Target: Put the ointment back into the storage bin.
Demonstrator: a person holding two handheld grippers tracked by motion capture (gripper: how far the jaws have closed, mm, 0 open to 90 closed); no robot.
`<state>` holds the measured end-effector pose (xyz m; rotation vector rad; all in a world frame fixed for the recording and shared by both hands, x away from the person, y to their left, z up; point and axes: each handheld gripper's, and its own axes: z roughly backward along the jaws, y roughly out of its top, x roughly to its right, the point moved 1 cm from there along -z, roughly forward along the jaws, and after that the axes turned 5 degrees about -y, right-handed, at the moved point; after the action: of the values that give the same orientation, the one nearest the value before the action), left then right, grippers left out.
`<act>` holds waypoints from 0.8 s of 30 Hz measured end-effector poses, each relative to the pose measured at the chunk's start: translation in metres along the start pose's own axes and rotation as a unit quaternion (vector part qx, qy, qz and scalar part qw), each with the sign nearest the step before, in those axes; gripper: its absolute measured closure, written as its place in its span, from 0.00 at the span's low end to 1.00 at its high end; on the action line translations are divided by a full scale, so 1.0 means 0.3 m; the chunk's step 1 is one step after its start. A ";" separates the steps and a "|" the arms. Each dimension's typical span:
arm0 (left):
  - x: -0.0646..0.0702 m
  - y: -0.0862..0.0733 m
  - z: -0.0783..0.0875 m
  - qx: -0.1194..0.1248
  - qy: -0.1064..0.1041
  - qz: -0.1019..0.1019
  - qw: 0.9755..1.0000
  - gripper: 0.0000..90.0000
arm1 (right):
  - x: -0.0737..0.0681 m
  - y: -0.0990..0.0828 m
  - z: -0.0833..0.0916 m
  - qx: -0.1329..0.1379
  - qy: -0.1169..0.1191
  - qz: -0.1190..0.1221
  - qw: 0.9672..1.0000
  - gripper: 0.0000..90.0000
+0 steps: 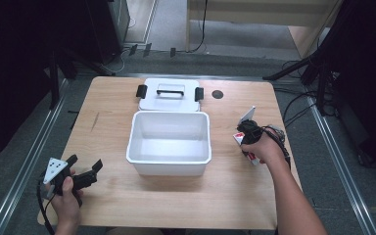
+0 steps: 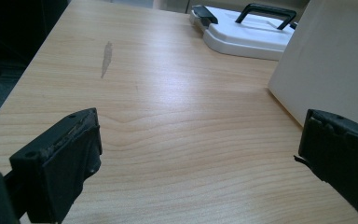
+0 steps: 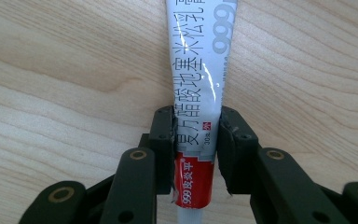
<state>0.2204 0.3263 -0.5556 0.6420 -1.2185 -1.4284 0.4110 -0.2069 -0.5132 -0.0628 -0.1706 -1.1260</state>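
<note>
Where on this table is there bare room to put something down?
Free wood runs along the left edge of the table, between it and the white bin, and across the near strip in front of the bin. It is crowded at the far middle, where the lid lies behind the bin, and at right, where the right tool pinches a tube.
</note>
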 end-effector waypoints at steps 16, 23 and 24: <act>-0.003 0.000 0.001 0.000 -0.001 0.003 1.000 0.00 | 0.013 -0.011 0.045 0.011 0.019 0.001 1.000 0.79; -0.004 0.000 -0.001 0.000 -0.001 0.006 1.000 0.00 | -0.008 0.002 0.104 0.026 0.024 0.014 0.999 0.79; -0.005 0.001 0.000 0.000 -0.001 0.007 1.000 0.00 | -0.014 0.010 0.128 0.031 0.025 0.017 0.999 0.79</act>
<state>0.2209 0.3276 -0.5558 0.6310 -1.2213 -1.4171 0.4078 -0.1966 -0.4760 0.0181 -0.1592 -1.0860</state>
